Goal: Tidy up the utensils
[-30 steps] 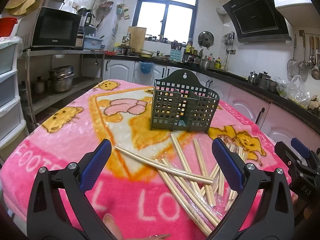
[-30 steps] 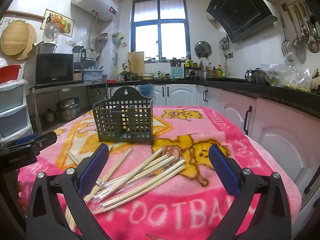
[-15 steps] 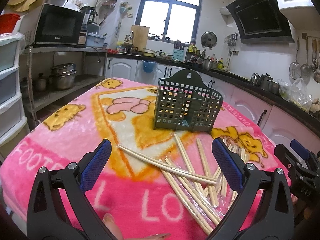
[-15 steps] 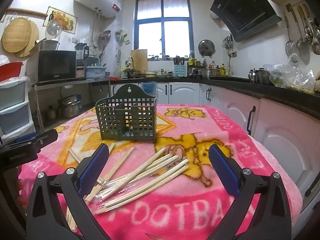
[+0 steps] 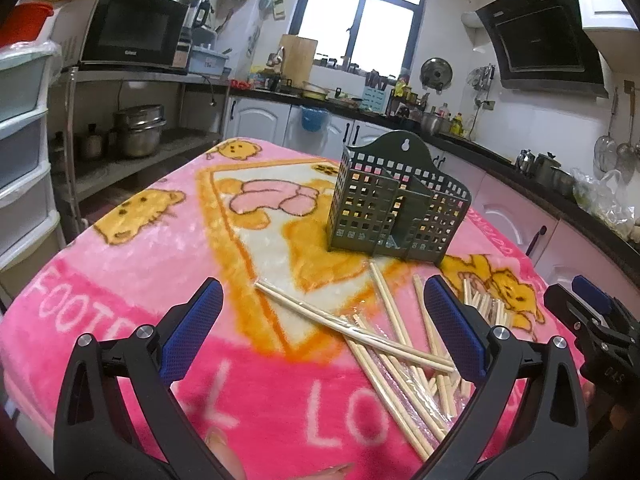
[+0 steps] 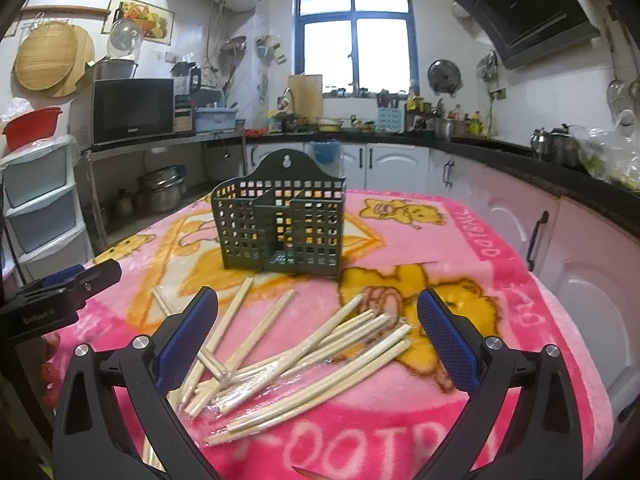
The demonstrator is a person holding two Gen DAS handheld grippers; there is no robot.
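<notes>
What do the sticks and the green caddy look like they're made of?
Chopsticks: pale, matt, probably bamboo or wood; several lie on or in clear glossy film, likely plastic wrap. Green caddy: looks like moulded plastic, a dull uniform grid of square holes.

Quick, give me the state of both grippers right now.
Left gripper: open, holding nothing, above the chopsticks.
Right gripper: open, holding nothing, above the chopsticks.

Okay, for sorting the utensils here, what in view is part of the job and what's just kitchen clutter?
Part of the job:
chopsticks, loose on the blanket
green holder, standing upright behind them
left tongs and right tongs, both open, holding nothing

Just lying about:
microwave
red basin
cutting board
kettles
</notes>
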